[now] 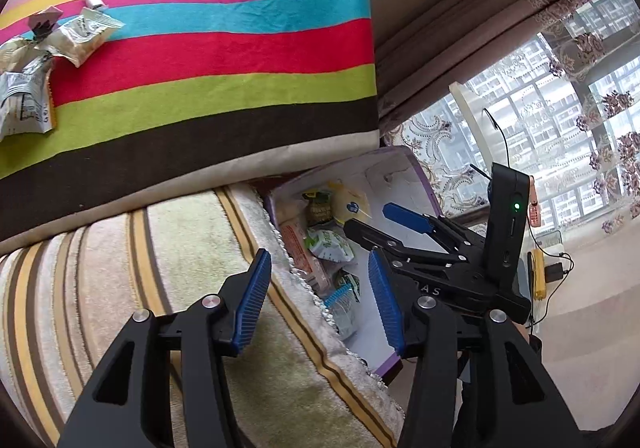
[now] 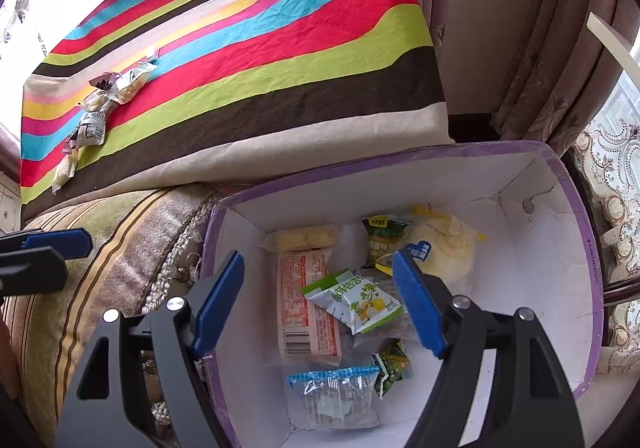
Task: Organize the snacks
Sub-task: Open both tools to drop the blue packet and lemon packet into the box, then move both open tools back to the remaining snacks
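Purple-rimmed box [image 2: 576,207], white inside, sits on the floor against a striped sofa cushion [image 1: 120,288]. Snack packets lie in it: a long orange packet [image 2: 306,312], a green-and-white packet [image 2: 354,302], a round pale bun [image 2: 444,252], a clear blue-topped packet [image 2: 334,396]. Right gripper [image 2: 326,302] hangs over the box, fingers wide, nothing between them. Left gripper [image 1: 320,298] over the box edge, fingers partly apart, empty. More snacks [image 1: 52,43] lie well apart on the rainbow-striped cloth [image 1: 240,47].
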`<state>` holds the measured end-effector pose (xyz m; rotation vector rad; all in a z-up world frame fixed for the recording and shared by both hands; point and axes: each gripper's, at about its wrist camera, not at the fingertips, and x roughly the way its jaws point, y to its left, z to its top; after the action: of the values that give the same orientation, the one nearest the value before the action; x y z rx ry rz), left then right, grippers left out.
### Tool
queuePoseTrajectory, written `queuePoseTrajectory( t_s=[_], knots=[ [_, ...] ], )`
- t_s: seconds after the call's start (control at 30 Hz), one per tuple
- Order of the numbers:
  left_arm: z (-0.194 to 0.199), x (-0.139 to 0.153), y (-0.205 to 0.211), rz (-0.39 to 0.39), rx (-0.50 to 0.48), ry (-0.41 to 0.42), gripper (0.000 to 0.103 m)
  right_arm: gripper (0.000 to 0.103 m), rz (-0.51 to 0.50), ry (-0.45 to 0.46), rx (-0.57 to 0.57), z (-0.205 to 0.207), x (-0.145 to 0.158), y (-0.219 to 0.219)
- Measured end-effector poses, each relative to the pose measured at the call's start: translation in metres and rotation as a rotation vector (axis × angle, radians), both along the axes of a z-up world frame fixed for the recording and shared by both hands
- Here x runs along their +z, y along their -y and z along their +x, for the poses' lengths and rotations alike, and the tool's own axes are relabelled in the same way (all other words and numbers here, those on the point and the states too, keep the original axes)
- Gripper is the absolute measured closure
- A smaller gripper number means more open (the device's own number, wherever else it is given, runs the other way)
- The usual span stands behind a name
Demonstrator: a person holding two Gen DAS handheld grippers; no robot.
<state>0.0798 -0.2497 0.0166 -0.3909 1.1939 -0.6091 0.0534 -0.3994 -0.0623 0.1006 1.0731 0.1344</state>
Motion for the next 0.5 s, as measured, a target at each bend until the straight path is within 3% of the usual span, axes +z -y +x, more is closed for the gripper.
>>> queuePoseTrajectory(
  t_s=[0.5],
  knots=[
    [-0.012,0.003,-0.101,0.064,0.241,0.039,0.051,0.026,-0.011,0.043,0.099,0.009,0.017,-0.051]
  ],
)
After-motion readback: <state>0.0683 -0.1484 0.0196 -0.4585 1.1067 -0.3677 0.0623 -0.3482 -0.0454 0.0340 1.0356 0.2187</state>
